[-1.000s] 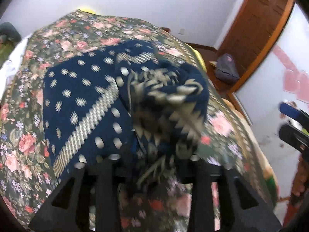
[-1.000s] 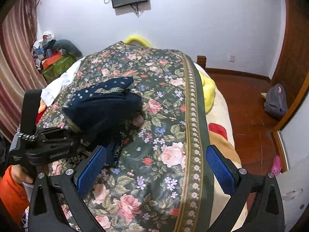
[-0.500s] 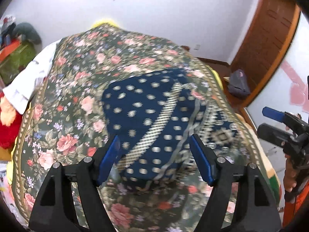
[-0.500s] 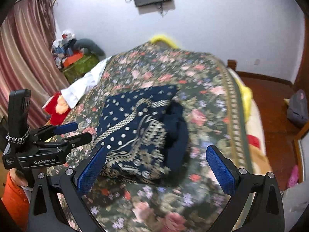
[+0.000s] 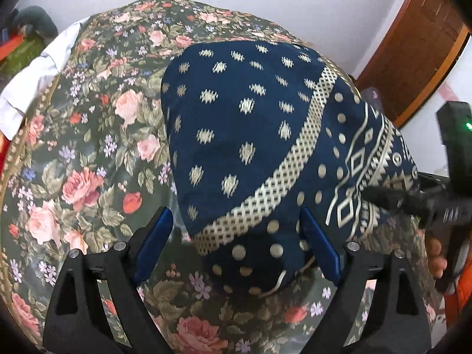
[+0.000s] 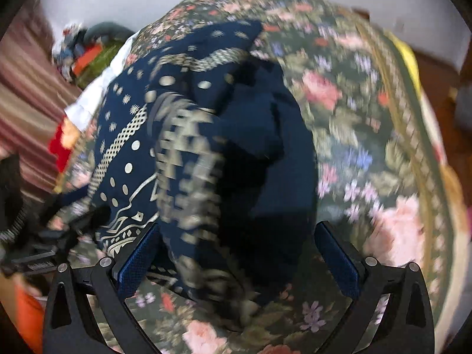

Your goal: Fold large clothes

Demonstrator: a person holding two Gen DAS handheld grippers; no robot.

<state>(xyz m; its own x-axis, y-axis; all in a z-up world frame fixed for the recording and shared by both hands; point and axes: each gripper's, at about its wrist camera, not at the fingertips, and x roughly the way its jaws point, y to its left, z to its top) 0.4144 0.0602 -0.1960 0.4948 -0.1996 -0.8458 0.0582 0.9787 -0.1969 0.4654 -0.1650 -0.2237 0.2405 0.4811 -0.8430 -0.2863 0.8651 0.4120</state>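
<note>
The bed (image 5: 88, 153) fills both views, covered by a dark green floral spread with a patterned border band. On that spread lies the garment (image 5: 250, 135), a large navy cloth printed with pale motifs, a lattice stripe and a geometric border; it sits toward the near end of the bed as a compact, roughly rectangular bundle with several layers stacked. In the left wrist view the top panel is flat and smooth, with a lower layer protruding at the near corner. In the right wrist view, which is blurred, the right side of the bundle shows a plain dark flap and a rumpled patterned fold that is not squared off. Judgement: the main folds appear complete, and what remains is tidying the loose right edge and near corner, possibly one more fold. The left tongs (image 5: 236, 247) are released and their jaws are opening; the near corner of the garment lies between the blue pads, which do not press on it. The right tongs (image 6: 236, 262) stand wide apart, released, straddling the near edge of the bundle without gripping it. At the far left edge of the bed, a white cloth (image 5: 32, 79) lies apart from the garment.
</note>
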